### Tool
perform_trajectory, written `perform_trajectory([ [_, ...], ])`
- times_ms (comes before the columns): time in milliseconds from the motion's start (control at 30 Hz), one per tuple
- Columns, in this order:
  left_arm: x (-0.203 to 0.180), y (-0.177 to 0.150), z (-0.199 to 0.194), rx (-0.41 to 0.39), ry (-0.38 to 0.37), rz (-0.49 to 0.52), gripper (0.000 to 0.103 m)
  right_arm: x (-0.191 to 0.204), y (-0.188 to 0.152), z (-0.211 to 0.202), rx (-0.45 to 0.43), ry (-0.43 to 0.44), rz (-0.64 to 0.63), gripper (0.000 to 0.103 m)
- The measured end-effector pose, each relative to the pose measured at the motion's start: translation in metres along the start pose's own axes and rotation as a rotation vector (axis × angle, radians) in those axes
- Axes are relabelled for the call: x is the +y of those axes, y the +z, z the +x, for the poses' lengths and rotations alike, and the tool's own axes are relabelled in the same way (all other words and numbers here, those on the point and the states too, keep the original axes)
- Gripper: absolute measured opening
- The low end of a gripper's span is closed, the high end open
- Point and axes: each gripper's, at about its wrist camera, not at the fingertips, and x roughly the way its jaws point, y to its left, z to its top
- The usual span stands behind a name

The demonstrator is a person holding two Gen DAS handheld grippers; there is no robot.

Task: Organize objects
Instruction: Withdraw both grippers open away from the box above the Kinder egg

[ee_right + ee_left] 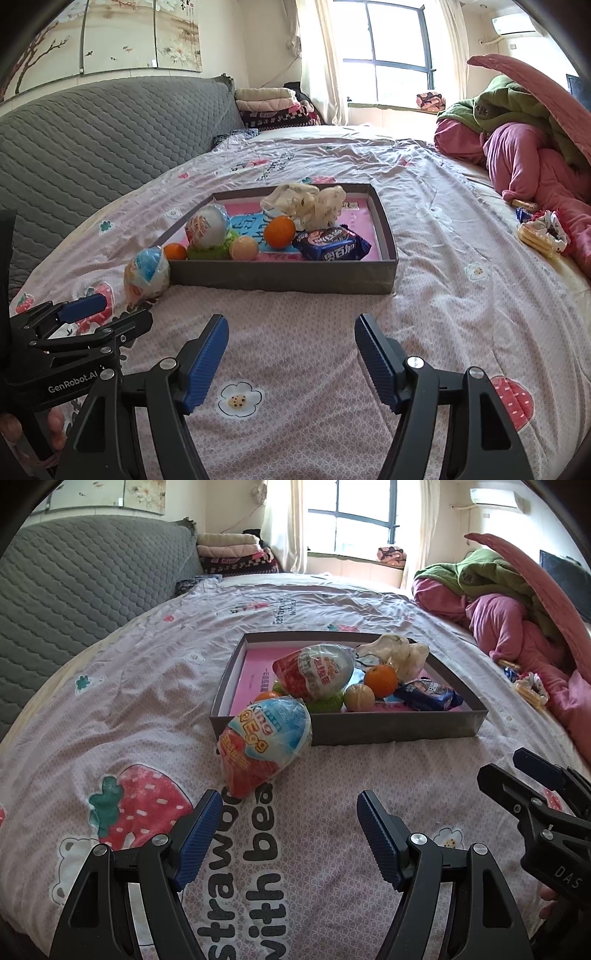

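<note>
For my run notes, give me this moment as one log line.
left gripper: open, empty | right gripper: open, empty | blue egg packet: on bedsheet, against tray corner | tray: holds snacks, oranges

Upper left: grey quilted headboard (92, 129), folded blankets (273, 105); top centre: window (391, 48); right: crumpled pink and green bedding (517, 140).

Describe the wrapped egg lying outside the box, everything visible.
The wrapped egg is a large egg shape in crinkly clear plastic, blue and white at the top, red at the base, with printed lettering. It lies tilted on the pink printed bedsheet, against the near left corner of the grey box. No gripper touches it.
</note>
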Motion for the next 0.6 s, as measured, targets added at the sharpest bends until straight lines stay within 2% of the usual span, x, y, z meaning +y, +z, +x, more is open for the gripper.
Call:
perform_trajectory([
  [600, -0.002, -0.005, 0.01, 0.025, -0.009, 0.001, 0.076, -0.002, -0.007, 0.011, 0.028, 0.0, 0.005, 0.07],
])
